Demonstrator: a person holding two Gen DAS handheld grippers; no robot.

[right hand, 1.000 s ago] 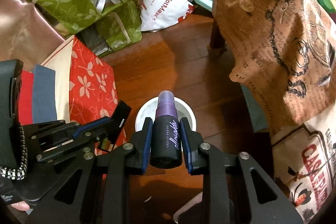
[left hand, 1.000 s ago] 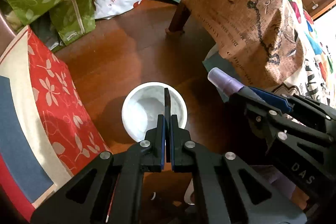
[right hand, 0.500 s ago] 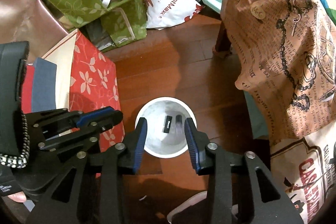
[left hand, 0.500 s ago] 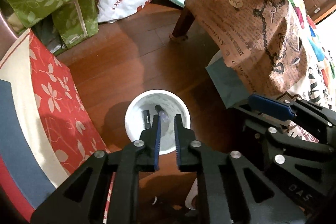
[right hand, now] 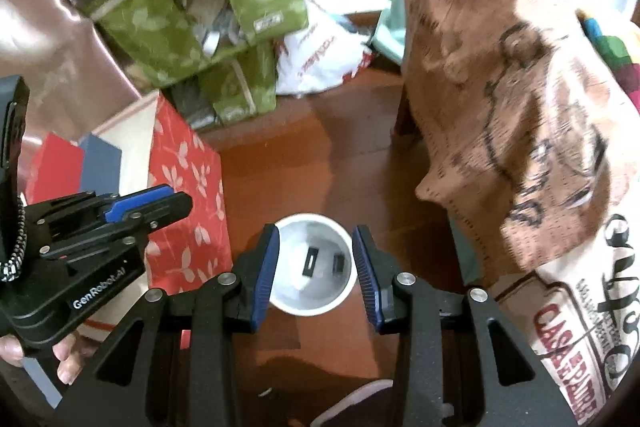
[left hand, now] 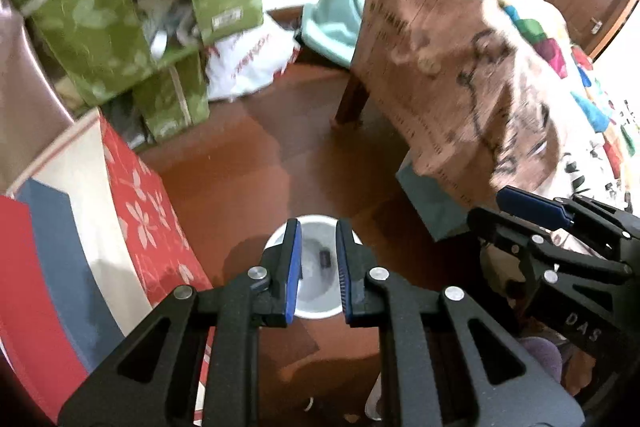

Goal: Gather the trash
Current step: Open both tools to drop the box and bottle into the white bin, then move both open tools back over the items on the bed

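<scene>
A white trash bin (right hand: 314,301) stands on the wooden floor below both grippers; it also shows in the left wrist view (left hand: 316,303). Inside it lie a flat black item (right hand: 310,262) and a dark bottle (right hand: 338,261); one dark piece (left hand: 324,259) shows in the left wrist view. My right gripper (right hand: 316,267) is open and empty, high over the bin. My left gripper (left hand: 317,267) is open and empty, also above the bin. Each gripper shows at the other view's side, the right one (left hand: 516,211) and the left one (right hand: 160,203).
A red floral box (right hand: 184,195) stands left of the bin. Green fabric bags (right hand: 208,11) and a white plastic bag (right hand: 316,59) are piled at the back. A table draped in brown printed cloth (right hand: 500,115) stands at the right. A table leg (left hand: 352,99) meets the floor.
My left gripper let go of the flat black item and my right let go of the bottle; both fell into the bin. Both grippers have opened and risen.
</scene>
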